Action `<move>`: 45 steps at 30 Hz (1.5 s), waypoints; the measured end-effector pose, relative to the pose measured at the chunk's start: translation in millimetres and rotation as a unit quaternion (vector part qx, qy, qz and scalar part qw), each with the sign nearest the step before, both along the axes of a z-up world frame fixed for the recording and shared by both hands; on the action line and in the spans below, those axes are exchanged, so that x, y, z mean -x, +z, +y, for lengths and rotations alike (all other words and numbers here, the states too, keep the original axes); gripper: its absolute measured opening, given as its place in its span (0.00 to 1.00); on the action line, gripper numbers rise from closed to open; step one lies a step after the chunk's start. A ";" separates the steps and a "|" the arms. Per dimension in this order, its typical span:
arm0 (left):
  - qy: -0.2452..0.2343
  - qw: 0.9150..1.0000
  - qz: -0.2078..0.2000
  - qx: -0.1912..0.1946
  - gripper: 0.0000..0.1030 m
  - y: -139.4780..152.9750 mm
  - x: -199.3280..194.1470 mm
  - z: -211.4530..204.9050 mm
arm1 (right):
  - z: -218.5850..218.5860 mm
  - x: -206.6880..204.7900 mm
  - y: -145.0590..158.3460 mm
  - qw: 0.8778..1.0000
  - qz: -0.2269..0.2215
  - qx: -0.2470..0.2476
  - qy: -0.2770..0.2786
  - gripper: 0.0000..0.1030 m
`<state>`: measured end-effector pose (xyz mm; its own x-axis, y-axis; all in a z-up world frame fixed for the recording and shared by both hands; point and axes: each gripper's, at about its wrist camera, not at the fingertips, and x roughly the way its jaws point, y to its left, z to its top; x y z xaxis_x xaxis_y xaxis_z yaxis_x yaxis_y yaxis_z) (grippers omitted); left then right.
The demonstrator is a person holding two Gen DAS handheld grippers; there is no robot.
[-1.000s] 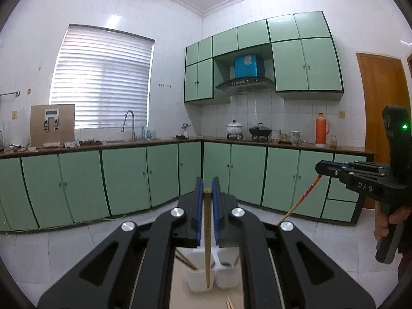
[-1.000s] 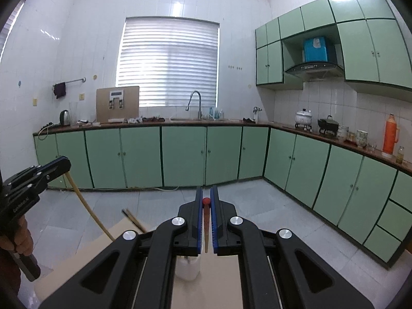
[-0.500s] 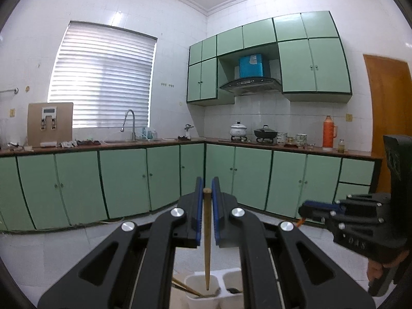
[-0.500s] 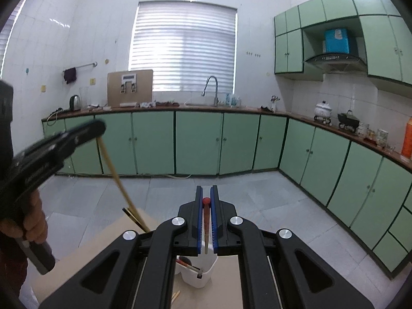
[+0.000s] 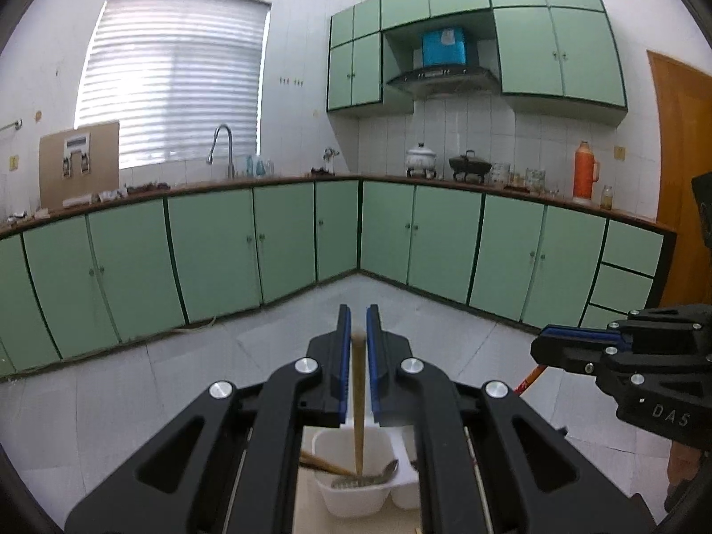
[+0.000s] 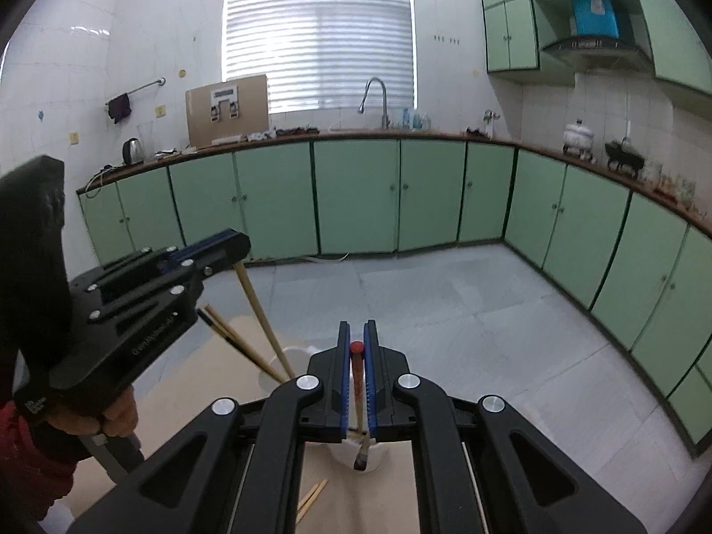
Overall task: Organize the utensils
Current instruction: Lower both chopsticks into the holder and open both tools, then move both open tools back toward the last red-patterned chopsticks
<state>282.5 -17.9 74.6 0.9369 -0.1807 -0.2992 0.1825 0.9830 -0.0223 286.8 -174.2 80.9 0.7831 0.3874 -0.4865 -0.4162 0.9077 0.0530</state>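
Observation:
My left gripper [image 5: 358,316] is shut on a plain wooden chopstick [image 5: 358,400] that hangs straight down, its tip inside the left compartment of a white utensil holder [image 5: 351,496]. That compartment also holds two chopsticks and a metal utensil. My right gripper [image 6: 354,327] is shut on a red-topped chopstick [image 6: 356,378], whose dark lower end hangs over the holder's right side [image 6: 376,456]. Each gripper shows in the other view: the right gripper [image 5: 578,347] with its red chopstick [image 5: 529,378], and the left gripper [image 6: 222,244] with its wooden chopstick [image 6: 262,316].
The holder stands on a tan table top [image 6: 213,400], where two loose chopsticks [image 6: 311,498] lie near the front. A hand [image 6: 111,414] grips the left tool's handle. Green kitchen cabinets [image 5: 289,240] and a tiled floor [image 6: 445,302] lie beyond.
Both grippers have come down toward the holder, each still gripping its chopstick. The wooden chopstick's tip now sits inside the left compartment, and the red one has dropped over the right side.

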 end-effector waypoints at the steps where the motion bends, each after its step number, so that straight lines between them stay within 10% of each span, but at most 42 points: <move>1: 0.000 1.000 0.003 0.000 0.08 -2.6 0.6 2.6 | -2.0 -0.6 -1.7 1.000 0.002 -0.003 -0.002 0.07; 24: 0.002 1.000 -0.016 0.015 0.71 -2.7 124.2 21.1 | -26.3 113.4 -6.1 0.994 -0.068 -0.052 -0.072 0.76; 45: 0.033 0.990 0.135 -0.013 0.77 -120.4 183.3 51.3 | 8.6 193.9 -153.1 0.993 0.034 -0.007 -0.111 0.80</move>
<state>99.2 33.4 -45.8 0.8322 -0.1112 -0.5432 0.1089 0.9934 -0.0364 92.9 -165.6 -72.2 0.8154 0.2164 -0.5370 -0.2018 0.9756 0.0867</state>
